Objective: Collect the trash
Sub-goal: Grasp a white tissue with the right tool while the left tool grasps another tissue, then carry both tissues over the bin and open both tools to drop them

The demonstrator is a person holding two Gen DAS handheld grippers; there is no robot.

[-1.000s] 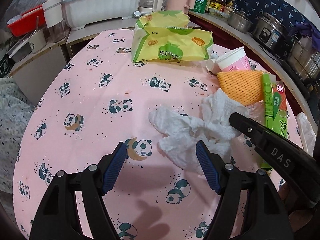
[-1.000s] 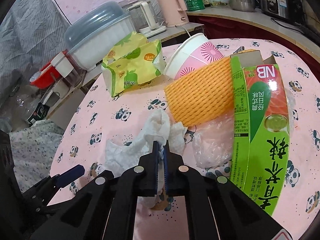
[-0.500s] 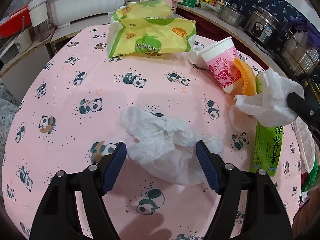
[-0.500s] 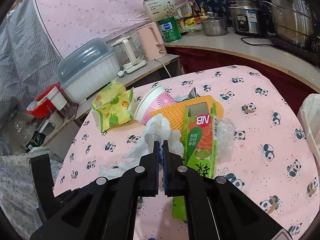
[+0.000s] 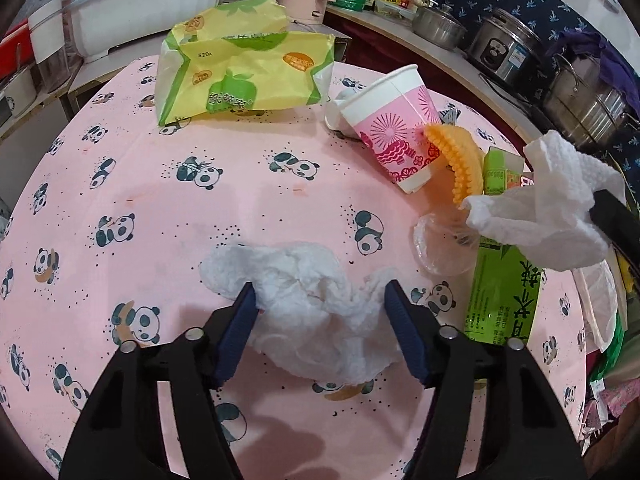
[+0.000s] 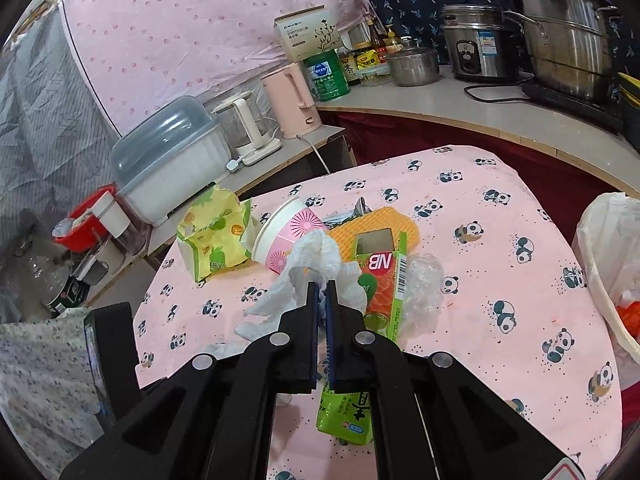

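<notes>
My left gripper (image 5: 320,300) is open, its blue pads on either side of a crumpled white tissue (image 5: 312,300) lying on the pink panda tablecloth (image 5: 180,208). My right gripper (image 6: 322,286) is shut on a second white tissue (image 6: 312,264) and holds it above the table; that tissue also shows at the right of the left wrist view (image 5: 548,208). Other trash on the table: a pink paper cup (image 5: 396,128) on its side, orange foam net (image 5: 460,160), a green carton (image 6: 380,280), clear plastic wrap (image 6: 424,284) and a yellow-green wrapper (image 5: 240,76).
A white bag-lined bin (image 6: 612,264) stands off the table's right edge. A counter behind holds a pink kettle (image 6: 292,100), pots (image 6: 568,36) and a lidded white box (image 6: 168,152). A red basin (image 6: 80,224) sits at the left.
My right gripper has lifted its tissue up and back from the table. My left gripper has moved forward so that the other tissue now lies between its open pads.
</notes>
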